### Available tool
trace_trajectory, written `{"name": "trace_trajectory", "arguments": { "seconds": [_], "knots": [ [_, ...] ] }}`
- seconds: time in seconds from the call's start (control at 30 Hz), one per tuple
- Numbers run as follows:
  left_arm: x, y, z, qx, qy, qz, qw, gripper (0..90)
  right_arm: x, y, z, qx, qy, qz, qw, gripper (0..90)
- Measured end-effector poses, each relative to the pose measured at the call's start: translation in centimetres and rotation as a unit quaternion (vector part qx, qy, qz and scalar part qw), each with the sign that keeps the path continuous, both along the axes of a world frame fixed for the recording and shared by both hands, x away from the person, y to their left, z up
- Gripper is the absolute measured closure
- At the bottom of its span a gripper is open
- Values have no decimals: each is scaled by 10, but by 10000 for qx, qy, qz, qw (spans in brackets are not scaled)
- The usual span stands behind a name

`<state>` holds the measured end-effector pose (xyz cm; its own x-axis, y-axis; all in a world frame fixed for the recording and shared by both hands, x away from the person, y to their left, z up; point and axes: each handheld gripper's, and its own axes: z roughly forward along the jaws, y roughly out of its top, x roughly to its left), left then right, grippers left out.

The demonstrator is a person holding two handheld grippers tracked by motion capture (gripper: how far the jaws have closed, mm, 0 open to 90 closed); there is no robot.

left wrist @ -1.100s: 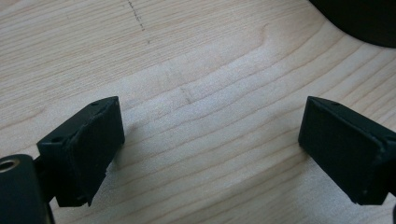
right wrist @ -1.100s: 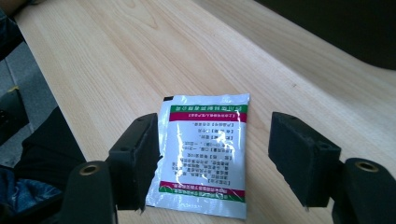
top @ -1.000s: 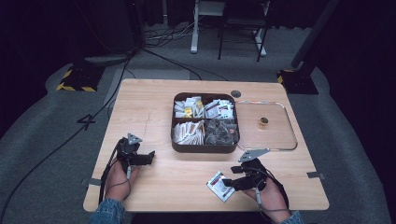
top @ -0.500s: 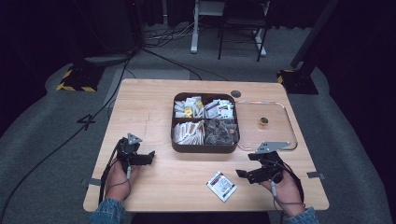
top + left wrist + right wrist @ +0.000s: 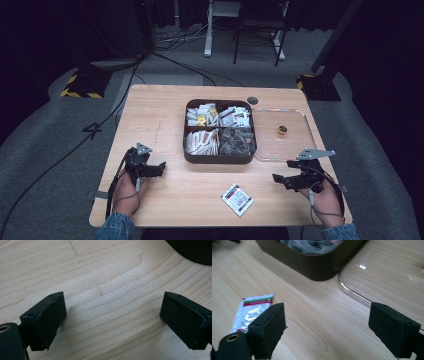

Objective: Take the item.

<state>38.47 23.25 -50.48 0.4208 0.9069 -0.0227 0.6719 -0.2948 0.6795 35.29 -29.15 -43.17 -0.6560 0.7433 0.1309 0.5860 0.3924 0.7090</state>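
A small white sachet (image 5: 237, 199) with a red and green band lies flat on the wooden table, near the front edge; it lies to the left of the jaws in the right gripper view (image 5: 253, 310). My right gripper (image 5: 278, 179) sits to its right, apart from it. Its jaws have just been opening and stand open with nothing between them (image 5: 325, 325). My left gripper (image 5: 161, 168) rests at the table's left, open over bare wood (image 5: 112, 317). A dark brown tray (image 5: 220, 161) with four compartments full of sachets stands mid-table.
A clear lid (image 5: 295, 150) with a small brown knob (image 5: 282, 131) lies flat right of the tray; its rim (image 5: 354, 296) runs just ahead of my right jaws. The tray's corner (image 5: 195, 250) lies ahead of the left gripper. Cables and stands surround the table.
My right gripper has left the sachet on the table and moved right, away from it, with its jaws wider. The left gripper has stayed still.
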Motion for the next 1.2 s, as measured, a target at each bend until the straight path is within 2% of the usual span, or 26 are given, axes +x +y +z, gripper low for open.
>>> {"name": "trace_trajectory", "arguments": {
  "seconds": [0.2,0.33,0.53,0.83,1.07,1.2],
  "knots": [
    [0,0,0,-1,2,-1,10000,72,4,-30,-15,-44,0,-329,9994,140],
    [0,0,0,-1,1,0,10000,71,5,-40,-22,-56,28,-430,9991,139],
    [0,0,0,3,-1,0,10000,72,7,-60,-39,-168,-67,-568,9982,139],
    [0,0,0,-2,2,0,10000,72,6,-70,-55,-194,-237,-623,9976,139],
    [0,0,0,1,1,-2,10000,71,6,-70,-60,-266,-360,-506,9977,139],
    [0,0,0,-3,3,1,10000,72,6,-68,-62,-434,-444,-379,9974,114]
  ]
}}
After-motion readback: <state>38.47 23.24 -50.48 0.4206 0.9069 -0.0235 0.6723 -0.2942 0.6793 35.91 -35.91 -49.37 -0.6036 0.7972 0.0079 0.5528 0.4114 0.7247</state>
